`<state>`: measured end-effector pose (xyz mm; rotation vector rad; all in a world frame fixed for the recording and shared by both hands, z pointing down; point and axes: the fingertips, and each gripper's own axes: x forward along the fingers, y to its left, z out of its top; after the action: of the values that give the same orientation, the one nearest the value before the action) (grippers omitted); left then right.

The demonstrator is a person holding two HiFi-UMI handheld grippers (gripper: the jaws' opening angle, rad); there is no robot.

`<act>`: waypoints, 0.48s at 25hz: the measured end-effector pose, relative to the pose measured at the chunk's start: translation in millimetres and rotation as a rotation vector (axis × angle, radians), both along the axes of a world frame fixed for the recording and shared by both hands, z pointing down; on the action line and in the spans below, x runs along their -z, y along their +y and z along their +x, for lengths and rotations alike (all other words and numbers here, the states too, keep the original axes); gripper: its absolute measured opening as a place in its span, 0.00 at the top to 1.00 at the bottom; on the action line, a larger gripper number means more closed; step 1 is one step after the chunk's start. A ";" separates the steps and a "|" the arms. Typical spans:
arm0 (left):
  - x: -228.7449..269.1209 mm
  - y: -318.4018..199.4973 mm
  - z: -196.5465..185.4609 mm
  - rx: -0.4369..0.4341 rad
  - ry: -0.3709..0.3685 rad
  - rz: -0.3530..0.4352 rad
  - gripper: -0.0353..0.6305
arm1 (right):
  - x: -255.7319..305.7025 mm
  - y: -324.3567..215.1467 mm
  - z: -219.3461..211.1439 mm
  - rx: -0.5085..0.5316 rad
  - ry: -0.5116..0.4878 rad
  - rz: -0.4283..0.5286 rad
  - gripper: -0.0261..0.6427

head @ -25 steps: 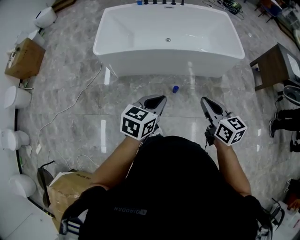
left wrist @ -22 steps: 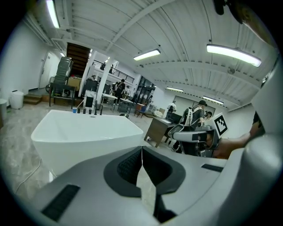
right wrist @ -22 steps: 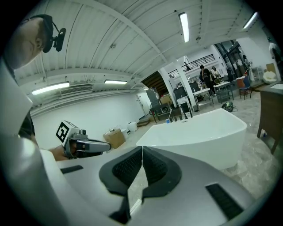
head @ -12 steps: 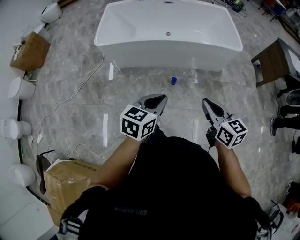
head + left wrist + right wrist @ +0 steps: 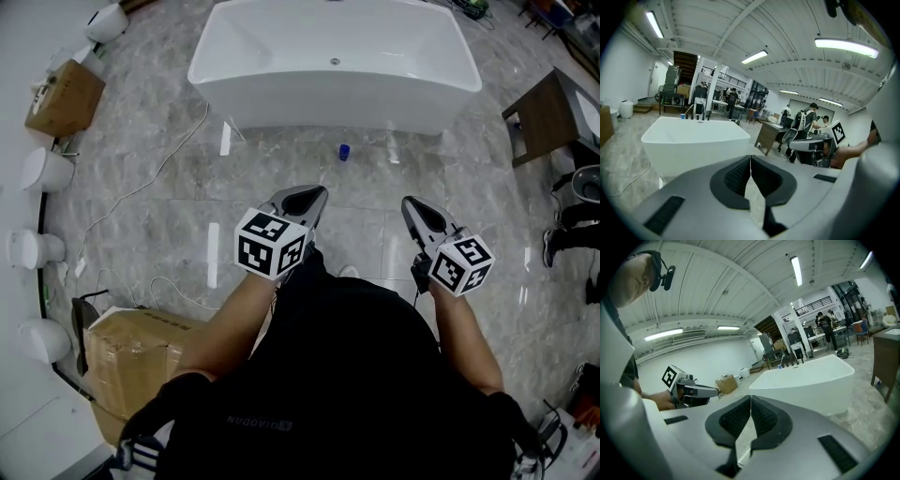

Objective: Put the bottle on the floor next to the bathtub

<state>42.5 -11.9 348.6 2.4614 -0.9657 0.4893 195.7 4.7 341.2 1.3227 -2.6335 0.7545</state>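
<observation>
- The person in a black top is holding both bare arms out in front of the body, with the elbows bent and one tool in each hand.
- The left gripper [image 5: 320,192], grey with a black-and-white marker cube at the back, is pointing forward toward the big white bathtub [image 5: 328,114].
- Its jaws are pressing together, and nothing is sitting between them.
- The right gripper [image 5: 406,201] is hanging beside it, a little apart, at about the same height. It is also pointing toward the tub, and its tip is leaning a bit inward.
- Its jaws are squeezing tight together too, and they are empty.
- The small blue bottle [image 5: 344,152] is standing on the shiny grey stone floor [image 5: 159,202], near the front wall of the bathtub.
- The bottle is sitting ahead of both grippers, and neither one is touching it.
</observation>
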 end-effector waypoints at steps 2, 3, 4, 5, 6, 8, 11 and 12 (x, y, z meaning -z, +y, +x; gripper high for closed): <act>-0.8 6.7 2.5 -0.003 -0.004 0.000 0.92 | -0.9 6.2 2.2 0.000 0.003 0.000 0.90; -1.7 9.5 3.6 -0.003 -0.005 -0.001 0.92 | -2.1 8.9 3.3 0.000 0.004 -0.001 0.90; -2.5 11.8 4.7 -0.003 -0.005 -0.001 0.92 | -3.6 11.1 4.3 -0.001 0.004 -0.003 0.90; -3.1 13.7 6.1 -0.002 -0.005 -0.001 0.92 | -5.1 13.3 5.2 0.000 0.003 -0.004 0.90; -3.3 15.5 7.5 -0.002 -0.005 0.000 0.92 | -6.2 15.5 6.1 0.000 0.003 -0.006 0.90; -2.9 18.7 9.5 -0.004 -0.006 0.005 0.92 | -6.8 19.3 7.5 -0.002 0.000 -0.005 0.90; -2.6 21.8 10.3 -0.002 -0.007 0.007 0.92 | -6.9 23.4 9.1 -0.008 -0.007 -0.004 0.90; -2.4 22.4 11.4 -0.001 -0.007 0.007 0.92 | -7.1 24.4 10.4 -0.009 -0.009 -0.005 0.90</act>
<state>53.9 10.4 351.0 2.4678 -0.9706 0.4959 206.1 29.1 348.3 1.3333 -2.6324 0.7697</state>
